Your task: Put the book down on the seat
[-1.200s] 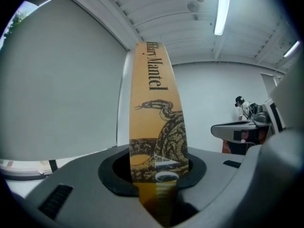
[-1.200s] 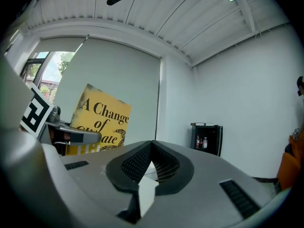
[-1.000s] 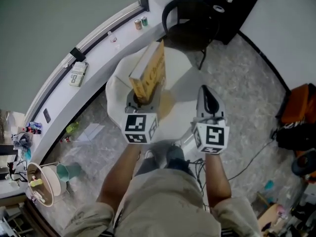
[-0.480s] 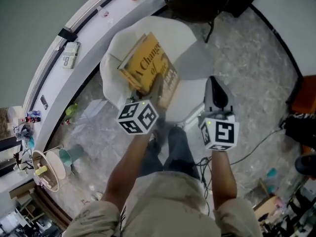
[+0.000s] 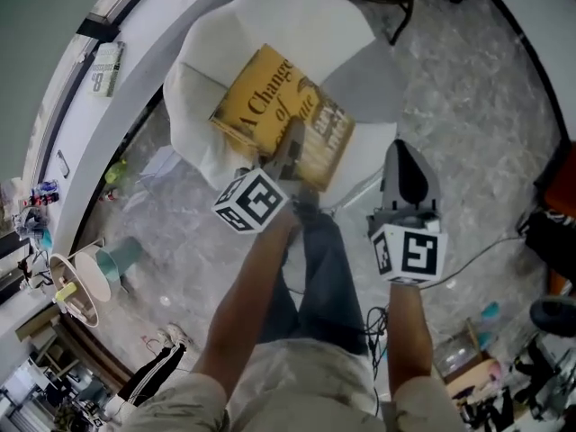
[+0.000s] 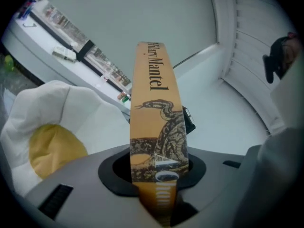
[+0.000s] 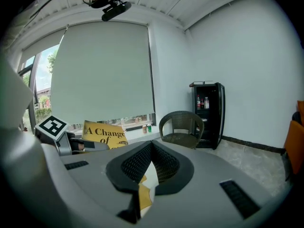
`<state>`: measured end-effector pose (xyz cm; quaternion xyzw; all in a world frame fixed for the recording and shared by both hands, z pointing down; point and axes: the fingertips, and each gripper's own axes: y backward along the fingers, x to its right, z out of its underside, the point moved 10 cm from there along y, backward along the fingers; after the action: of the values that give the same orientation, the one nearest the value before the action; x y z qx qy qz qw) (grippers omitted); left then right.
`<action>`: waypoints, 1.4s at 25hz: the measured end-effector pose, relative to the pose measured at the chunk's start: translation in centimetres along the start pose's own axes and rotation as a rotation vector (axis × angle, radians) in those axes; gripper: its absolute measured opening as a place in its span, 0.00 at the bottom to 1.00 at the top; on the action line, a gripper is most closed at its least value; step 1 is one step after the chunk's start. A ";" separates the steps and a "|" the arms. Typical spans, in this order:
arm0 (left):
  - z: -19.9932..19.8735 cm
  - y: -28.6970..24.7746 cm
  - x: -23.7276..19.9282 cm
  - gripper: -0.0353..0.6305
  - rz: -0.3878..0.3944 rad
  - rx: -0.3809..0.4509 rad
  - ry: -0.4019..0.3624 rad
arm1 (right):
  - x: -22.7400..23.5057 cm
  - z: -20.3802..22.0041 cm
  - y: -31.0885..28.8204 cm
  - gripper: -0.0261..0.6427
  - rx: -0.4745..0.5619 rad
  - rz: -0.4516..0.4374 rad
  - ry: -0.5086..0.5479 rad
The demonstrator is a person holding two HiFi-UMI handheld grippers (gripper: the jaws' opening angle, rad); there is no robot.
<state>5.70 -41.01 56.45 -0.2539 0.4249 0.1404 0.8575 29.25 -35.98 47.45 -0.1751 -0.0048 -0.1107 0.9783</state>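
Overhead, two roughly level; book shared

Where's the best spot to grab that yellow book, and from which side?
Grab the book probably at its near end by the spine, coming from the person's side, as the left hand-held gripper does. It is thin and lies cover-up over the white seat, so jaws can pinch both covers.

- The white cushioned seat stands on the grey speckled floor.
- The yellow book lies flat over its cushion; contact cannot be told.
- Loose papers and a teal bucket lie on the floor.
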 end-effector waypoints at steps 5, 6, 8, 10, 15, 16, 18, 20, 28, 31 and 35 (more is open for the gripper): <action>3.5 -3.0 -5.6 0.29 0.023 -0.004 0.140 | 0.0 4.7 -3.2 0.04 -0.027 -0.012 -0.025; 4.6 -3.6 -7.0 0.29 0.015 -0.016 0.176 | 0.0 5.7 -3.6 0.04 -0.034 -0.015 -0.028; 7.0 -5.0 -10.0 0.29 -0.001 -0.036 0.262 | 0.2 7.7 -4.7 0.04 -0.054 -0.025 -0.027; 9.1 -6.4 -12.8 0.29 -0.012 -0.038 0.337 | 0.5 9.6 -5.9 0.04 -0.080 -0.035 -0.033; 13.8 -9.4 -18.1 0.29 0.023 -0.050 0.452 | 1.4 13.8 -7.7 0.04 -0.141 -0.027 -0.102; 14.5 -9.9 -19.1 0.29 0.031 -0.045 0.472 | 1.3 14.7 -8.2 0.04 -0.143 -0.030 -0.100; 15.9 -10.8 -20.8 0.29 0.031 -0.032 0.515 | 1.1 16.3 -9.3 0.04 -0.144 -0.044 -0.064; 17.4 -11.7 -22.3 0.29 0.013 -0.022 0.573 | 0.9 17.8 -10.4 0.04 -0.147 -0.065 -0.020; 20.9 -15.4 -27.7 0.29 0.012 -0.004 0.705 | -0.1 22.8 -13.5 0.04 -0.196 -0.130 -0.026; 21.7 -16.9 -29.1 0.29 0.028 0.009 0.735 | -0.2 24.0 -14.2 0.04 -0.204 -0.147 -0.029; 22.8 -18.4 -30.4 0.29 0.064 0.028 0.780 | -0.1 25.4 -15.0 0.04 -0.209 -0.163 -0.025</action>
<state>10.90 -44.46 98.20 -0.2630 0.7285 0.0540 0.6303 26.59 -40.92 76.36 -0.2764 -0.0199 -0.1876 0.9423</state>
